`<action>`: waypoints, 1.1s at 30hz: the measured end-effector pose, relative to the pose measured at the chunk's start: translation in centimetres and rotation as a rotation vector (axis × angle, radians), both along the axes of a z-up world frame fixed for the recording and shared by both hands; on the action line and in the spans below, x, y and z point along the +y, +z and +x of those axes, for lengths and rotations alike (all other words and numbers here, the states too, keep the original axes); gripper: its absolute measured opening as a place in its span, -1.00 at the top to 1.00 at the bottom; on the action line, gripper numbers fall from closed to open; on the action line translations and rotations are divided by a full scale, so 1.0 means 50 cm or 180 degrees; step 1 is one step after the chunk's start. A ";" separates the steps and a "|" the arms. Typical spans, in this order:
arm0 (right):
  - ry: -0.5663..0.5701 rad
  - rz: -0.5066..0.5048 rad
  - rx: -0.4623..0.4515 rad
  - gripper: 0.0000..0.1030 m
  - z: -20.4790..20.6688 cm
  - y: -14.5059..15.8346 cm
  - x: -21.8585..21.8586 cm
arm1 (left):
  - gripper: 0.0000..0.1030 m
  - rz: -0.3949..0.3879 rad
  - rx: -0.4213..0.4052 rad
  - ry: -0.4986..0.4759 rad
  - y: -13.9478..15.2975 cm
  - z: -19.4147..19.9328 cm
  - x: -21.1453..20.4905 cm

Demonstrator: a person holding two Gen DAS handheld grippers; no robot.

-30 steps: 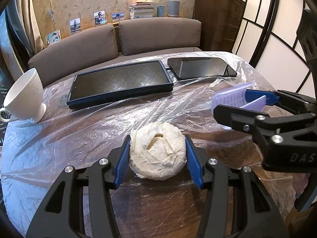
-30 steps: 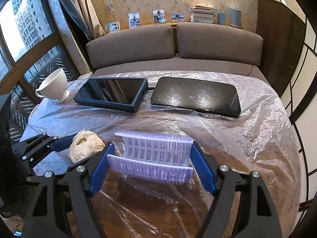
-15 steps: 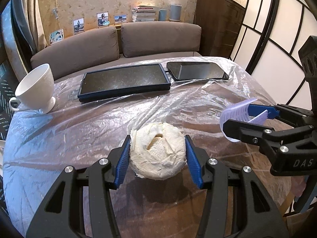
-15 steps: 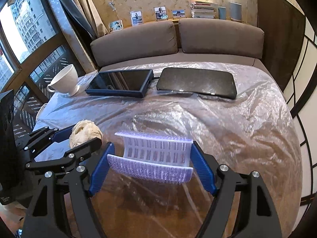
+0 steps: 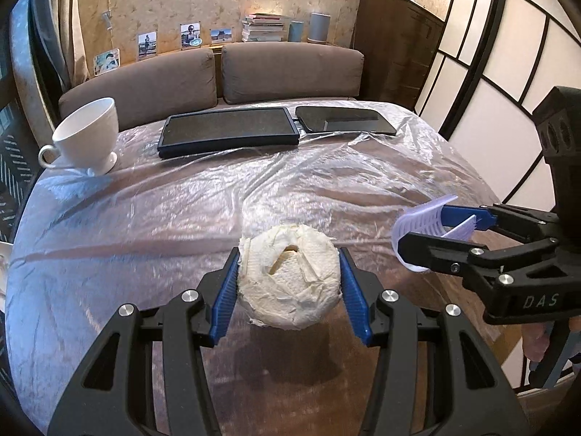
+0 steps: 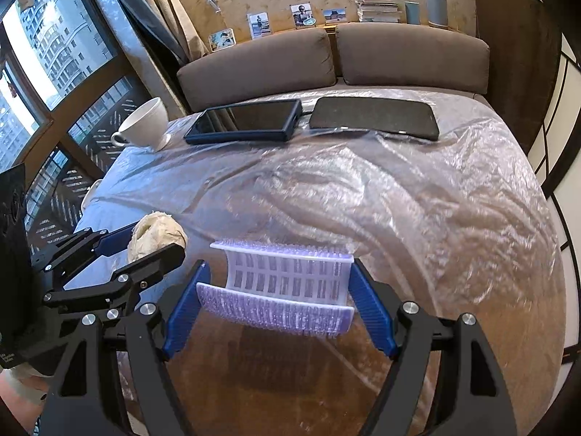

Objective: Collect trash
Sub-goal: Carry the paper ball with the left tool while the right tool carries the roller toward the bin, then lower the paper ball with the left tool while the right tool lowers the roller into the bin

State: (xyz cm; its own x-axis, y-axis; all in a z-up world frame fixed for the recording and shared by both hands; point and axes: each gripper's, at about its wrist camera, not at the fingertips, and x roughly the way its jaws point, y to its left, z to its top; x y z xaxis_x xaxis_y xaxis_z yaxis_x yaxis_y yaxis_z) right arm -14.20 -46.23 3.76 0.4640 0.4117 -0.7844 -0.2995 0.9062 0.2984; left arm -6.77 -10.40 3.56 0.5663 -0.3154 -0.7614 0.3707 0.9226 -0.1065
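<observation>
Two items, both held above the film-covered table (image 5: pixel 145 218). Comb (image 6: pixel 279 287): pale lilac plastic, slotted and bristled, curved; long axis crosswise, spanning the right gripper (image 6: pixel 277 301), whose pads clamp its ends. Paper wad (image 5: pixel 288 276): white, crumpled, round, no clear axis; pinched in the left gripper (image 5: pixel 288 287). Against earlier frames, cup (image 5: pixel 89 136) and tablets sit farther off.

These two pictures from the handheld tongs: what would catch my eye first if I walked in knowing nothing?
First, the crumpled paper ball pinched in the left tongs above the table, which is covered in clear plastic. Next, the pale purple plastic piece clamped across the right tongs, held just beside it. Farther back sit a white cup at the left edge and two dark tablets side by side.
</observation>
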 end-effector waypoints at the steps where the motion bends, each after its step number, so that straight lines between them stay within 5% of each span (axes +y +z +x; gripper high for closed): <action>1: 0.0008 0.0004 0.0003 -0.48 -0.006 0.001 0.001 | -0.03 -0.0014 0.0004 0.0003 0.002 -0.008 0.004; 33: 0.0203 0.0100 0.0381 -0.47 -0.229 -0.004 -0.004 | -0.03 -0.0093 0.0127 -0.0072 0.011 -0.206 0.054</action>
